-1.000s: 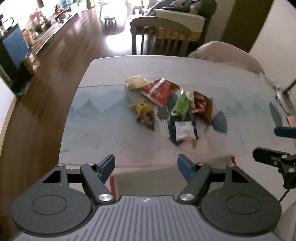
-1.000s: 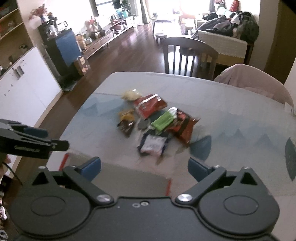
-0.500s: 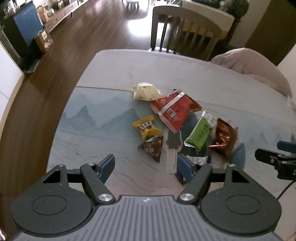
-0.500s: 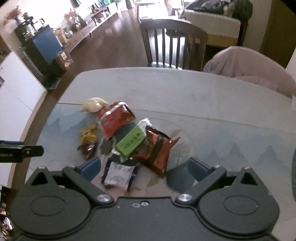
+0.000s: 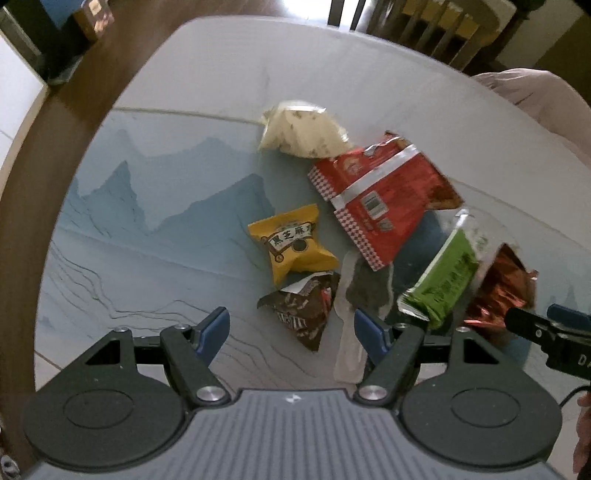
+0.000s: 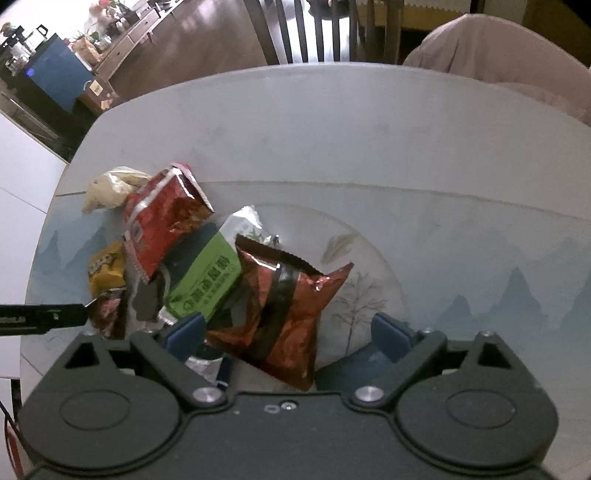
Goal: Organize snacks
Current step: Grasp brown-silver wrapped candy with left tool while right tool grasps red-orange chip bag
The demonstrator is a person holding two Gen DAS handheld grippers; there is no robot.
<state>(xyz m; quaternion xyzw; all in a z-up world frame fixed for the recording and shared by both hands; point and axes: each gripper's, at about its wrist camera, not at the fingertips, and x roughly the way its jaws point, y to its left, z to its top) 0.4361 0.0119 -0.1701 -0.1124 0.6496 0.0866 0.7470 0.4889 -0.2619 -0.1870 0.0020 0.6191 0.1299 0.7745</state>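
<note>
Both of my grippers have closed in on the snack pile since a second ago, so the packets now fill each view instead of lying small in the middle of the table (image 5: pixel 155 122).

My left gripper (image 5: pixel 290 334) hangs with its fingers apart and empty, the brown chocolate pouch (image 5: pixel 303 312) lying right between the blue tips. Just beyond it sits the yellow pastry packet (image 5: pixel 293 245), touching the pouch's top edge. My right gripper (image 6: pixel 286 332) is likewise spread wide and holds nothing, straddling the dark red foil bag (image 6: pixel 284 306), whose near corner reaches in between the fingers. I judge each hand is lined up on the nearest packet so both can pick at once (neither has clamped yet).

Further out, the green bar (image 6: pixel 207 280) leans against the foil bag's left side, and the big red chip bag (image 5: pixel 380 199) overlaps the pale cream bag (image 5: pixel 299 129) at the far end. A translucent wrapper (image 5: pixel 349 332) lies flat beside the brown pouch. Everything is heaped loosely on the painted mat (image 6: pixel 480 258), nothing sorted so far; a chair (image 6: pixel 303 33) stands past the table's far edge.
</note>
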